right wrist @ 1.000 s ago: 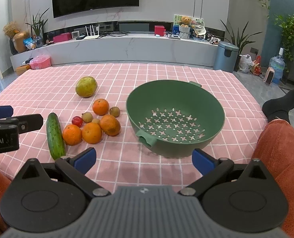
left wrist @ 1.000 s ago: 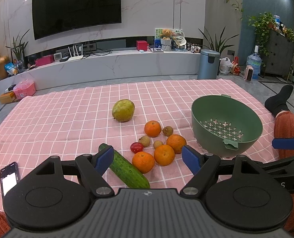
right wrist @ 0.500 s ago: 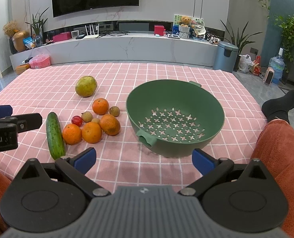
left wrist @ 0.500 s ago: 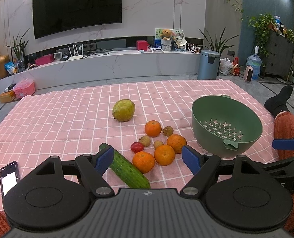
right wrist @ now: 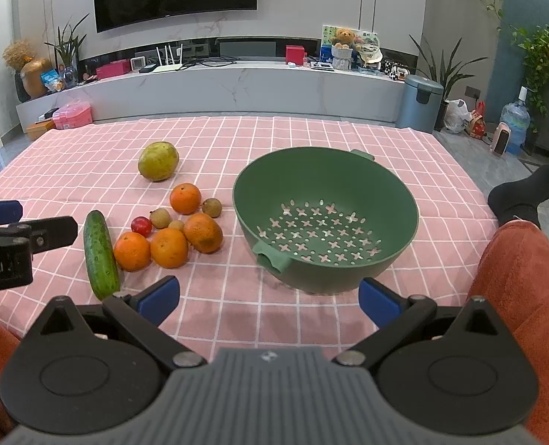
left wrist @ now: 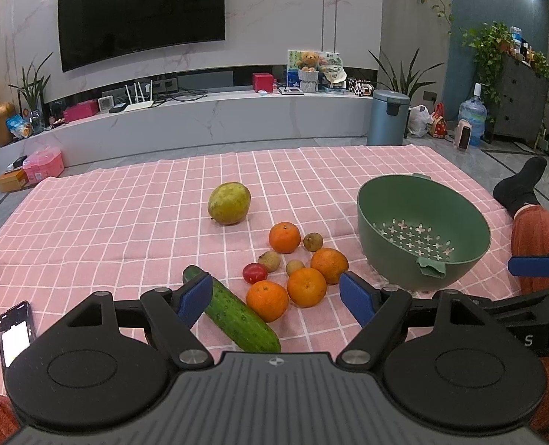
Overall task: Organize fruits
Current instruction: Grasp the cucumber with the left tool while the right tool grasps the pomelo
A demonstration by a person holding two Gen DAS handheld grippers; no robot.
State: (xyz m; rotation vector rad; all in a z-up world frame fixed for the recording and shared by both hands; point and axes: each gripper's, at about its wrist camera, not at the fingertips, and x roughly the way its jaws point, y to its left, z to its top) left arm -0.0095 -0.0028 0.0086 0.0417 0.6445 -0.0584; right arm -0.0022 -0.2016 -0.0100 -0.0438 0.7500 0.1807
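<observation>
Living-room floor, pink checked cloth point(left wrist: 126, 222). Left wrist view: left gripper point(left wrist: 276, 294) spread and empty, low centre over the cucumber point(left wrist: 237, 313) and oranges point(left wrist: 306, 286); nothing has shifted in the last second, so sorting hasn't begun. Right wrist view: right gripper point(right wrist: 268, 298) spread, empty, below the empty green colander point(right wrist: 400, 204) at centre right; fruits lie centre left.
</observation>
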